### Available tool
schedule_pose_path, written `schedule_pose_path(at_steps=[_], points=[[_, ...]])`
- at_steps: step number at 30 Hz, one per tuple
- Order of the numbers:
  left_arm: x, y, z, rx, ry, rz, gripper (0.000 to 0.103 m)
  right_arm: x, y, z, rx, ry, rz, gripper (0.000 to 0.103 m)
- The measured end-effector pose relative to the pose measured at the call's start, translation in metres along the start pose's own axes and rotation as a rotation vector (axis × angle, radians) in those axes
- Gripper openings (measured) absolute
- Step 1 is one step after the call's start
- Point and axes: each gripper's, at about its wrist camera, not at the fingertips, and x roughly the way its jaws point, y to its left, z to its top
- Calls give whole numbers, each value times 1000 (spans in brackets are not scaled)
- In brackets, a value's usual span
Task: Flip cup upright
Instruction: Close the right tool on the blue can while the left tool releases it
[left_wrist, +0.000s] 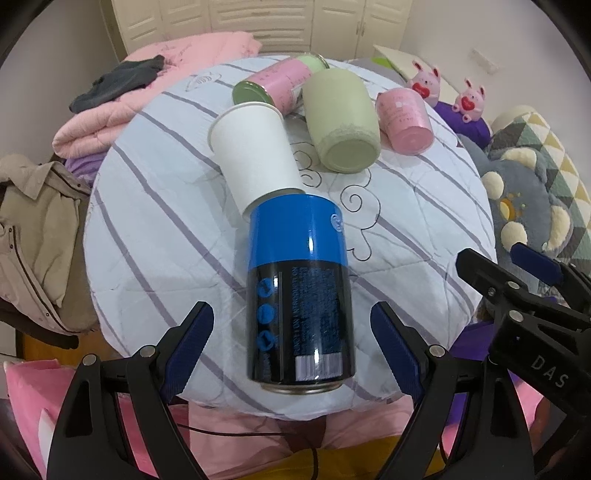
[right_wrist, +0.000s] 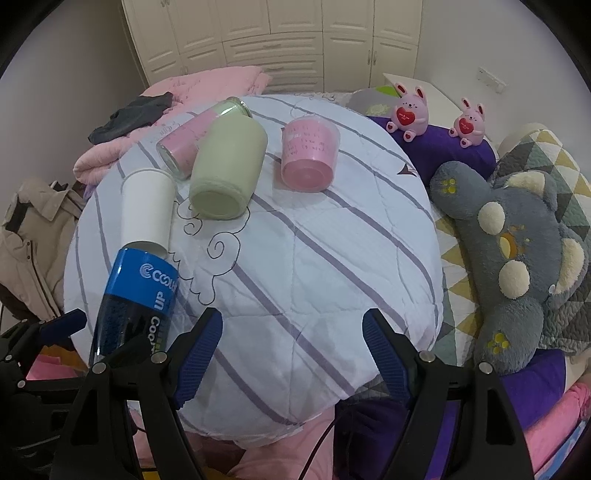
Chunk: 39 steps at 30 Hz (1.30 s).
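The blue-and-black can-shaped cup (left_wrist: 299, 291) is seen lying on its side on the striped quilt (left_wrist: 155, 240), base toward the camera, blue end touching the white paper cup (left_wrist: 255, 155) beyond it. It is framed squarely by the left claw (left_wrist: 291, 314), whose jaws are spread wide on either side of the body with clear gaps, nothing gripped. The right claw (right_wrist: 291, 317) is likewise held wide and empty, over bare quilt.

Which vessel is meant by the task cannot be settled outright, since all five lie toppled. This one is judged the target from the left claw's alignment.

For a clean flip, the pads should be closed across the dark lower body, near the middle. The surface is glossy, so a firm, even squeeze is called for. The blue end should be drawn clear of the paper cup before rotation, or that light cup is likely to be knocked. On soft quilting, the base should be set down flat and tested before release.

From the left wrist view the round base rim and barcode are shown. The green cup (left_wrist: 341, 118), pink cup (left_wrist: 404, 118) and pink-and-green jar (left_wrist: 277, 83) are bunched behind.

From the right wrist view the "COOL" lettering on the can's side is revealed. So are the grey plush toy (right_wrist: 517, 258) just beside the quilt and the open stretch of quilt to the right.
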Motion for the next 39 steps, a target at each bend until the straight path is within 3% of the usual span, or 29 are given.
schedule_pose_path(at_steps=[10,25,39], points=[[-17,34,-9,-21,-43,12,88,-15,14,-10,21,-20,-12,80],[-22,102,-9,-18,-67,83,88,4,79,-21,-6,53,3,80],[0,140,0,-28,-11,60,88,16,123,-3,-10,80,50,80]])
